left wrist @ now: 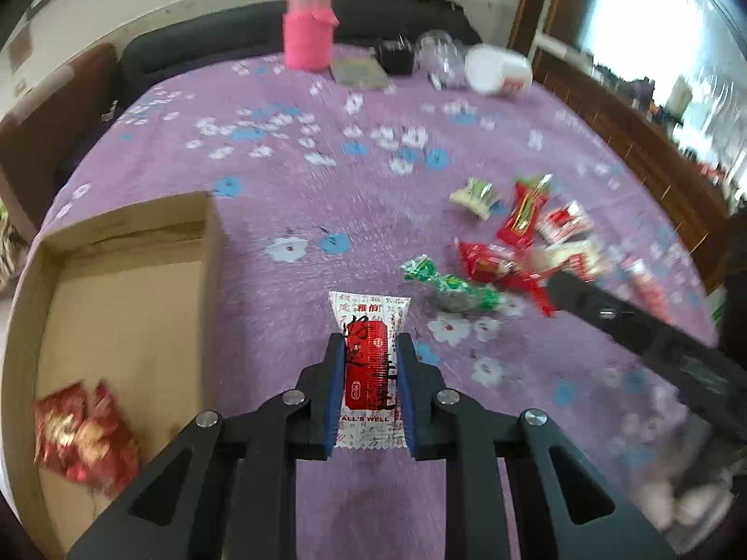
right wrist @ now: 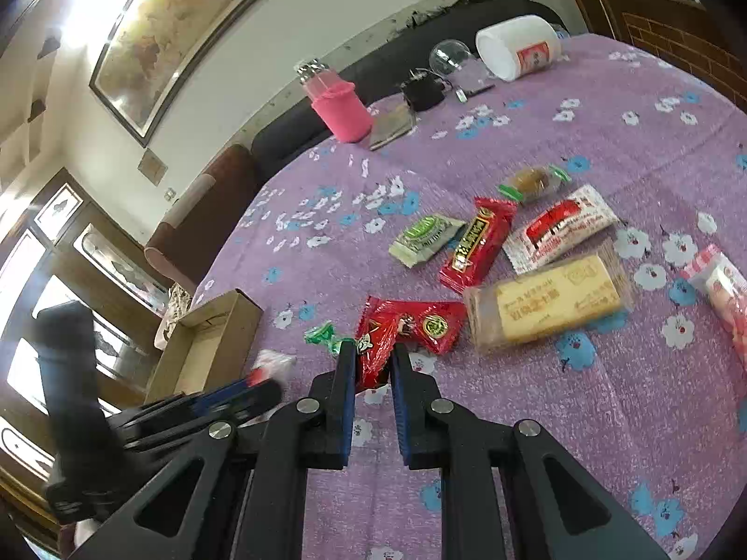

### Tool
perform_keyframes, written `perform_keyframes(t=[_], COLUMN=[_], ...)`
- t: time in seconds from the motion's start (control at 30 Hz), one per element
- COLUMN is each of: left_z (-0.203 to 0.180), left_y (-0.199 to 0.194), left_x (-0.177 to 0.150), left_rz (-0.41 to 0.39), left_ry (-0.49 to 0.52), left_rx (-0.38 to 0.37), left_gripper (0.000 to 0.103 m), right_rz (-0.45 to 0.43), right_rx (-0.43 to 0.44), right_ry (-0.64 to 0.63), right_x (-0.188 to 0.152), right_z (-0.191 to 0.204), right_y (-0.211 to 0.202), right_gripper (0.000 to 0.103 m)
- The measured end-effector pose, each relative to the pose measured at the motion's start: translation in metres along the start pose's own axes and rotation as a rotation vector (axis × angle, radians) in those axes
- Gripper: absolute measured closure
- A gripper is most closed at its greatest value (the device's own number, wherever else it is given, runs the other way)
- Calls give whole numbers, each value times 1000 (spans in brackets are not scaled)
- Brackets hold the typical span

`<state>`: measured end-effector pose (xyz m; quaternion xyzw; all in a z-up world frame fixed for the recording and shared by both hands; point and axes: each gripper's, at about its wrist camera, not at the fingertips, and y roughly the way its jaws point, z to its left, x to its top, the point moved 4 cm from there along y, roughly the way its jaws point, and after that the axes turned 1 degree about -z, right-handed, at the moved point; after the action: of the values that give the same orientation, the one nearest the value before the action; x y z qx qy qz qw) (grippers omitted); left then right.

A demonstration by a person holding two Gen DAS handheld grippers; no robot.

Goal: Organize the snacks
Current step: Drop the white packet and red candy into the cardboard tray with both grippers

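Note:
My left gripper [left wrist: 371, 350] is shut on a white and red snack packet [left wrist: 371, 340], held above the purple flowered tablecloth [left wrist: 299, 186], just right of an open cardboard box [left wrist: 140, 289]. A red snack packet [left wrist: 84, 438] lies in the box. My right gripper [right wrist: 371, 357] is shut on the end of a red snack packet [right wrist: 401, 326] at the near edge of the snack pile. The pile holds a green-wrapped candy [right wrist: 322, 333], a green packet [right wrist: 422, 235], a red bar [right wrist: 478, 245], a white and red packet [right wrist: 560, 228] and a wrapped cake [right wrist: 551, 303].
A pink jar [left wrist: 308, 28], a black object [left wrist: 394, 56], a clear glass dome [left wrist: 436, 49] and a white tub [left wrist: 497, 70] stand at the table's far edge. A pink-white packet [right wrist: 721, 289] lies at the right. The left gripper body [right wrist: 140, 410] shows beside the box [right wrist: 210, 345].

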<state>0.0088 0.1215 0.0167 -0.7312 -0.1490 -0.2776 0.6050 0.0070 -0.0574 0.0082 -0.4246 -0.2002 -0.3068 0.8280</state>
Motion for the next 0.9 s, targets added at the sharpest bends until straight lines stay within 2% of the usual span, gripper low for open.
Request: perform_keyframes(t=[0.13,0.3,0.43,0.5,0.63,0.8,0.87,0.9], left_z=[25,89,148,172,201,209,212,214], left_y=[-51,-100,-105,-99,-95,-105,-113,-118], left_x=[-14,-57,-95,-110,-126,-127,-129,-129], left_rz=[-73,-128,-118,-97,-91,-132,-159,-176], left_ry=[-82,-250,-376,-442,-513,-532,-544,-552], left_rx=[-35,0,96,106,122,93,68,59], left_gripper=[83,83,82,82,82,78,71,62], right_rz=[-1,7,72,113,179,247,268,278], right_rx=[-4,-23,66,133,202,181,165,151], right_ry=[-25,-95,-171,-237,-375,-494,-522,-538], right_x=[-4,-14,-43,-63,-94,-126,-137,-142], right_z=[5,24,76,116,182,226,234,237], right_y=[2,2,-1,1,14,42,53,58], right_gripper=[88,87,87,87,87,87,87,86])
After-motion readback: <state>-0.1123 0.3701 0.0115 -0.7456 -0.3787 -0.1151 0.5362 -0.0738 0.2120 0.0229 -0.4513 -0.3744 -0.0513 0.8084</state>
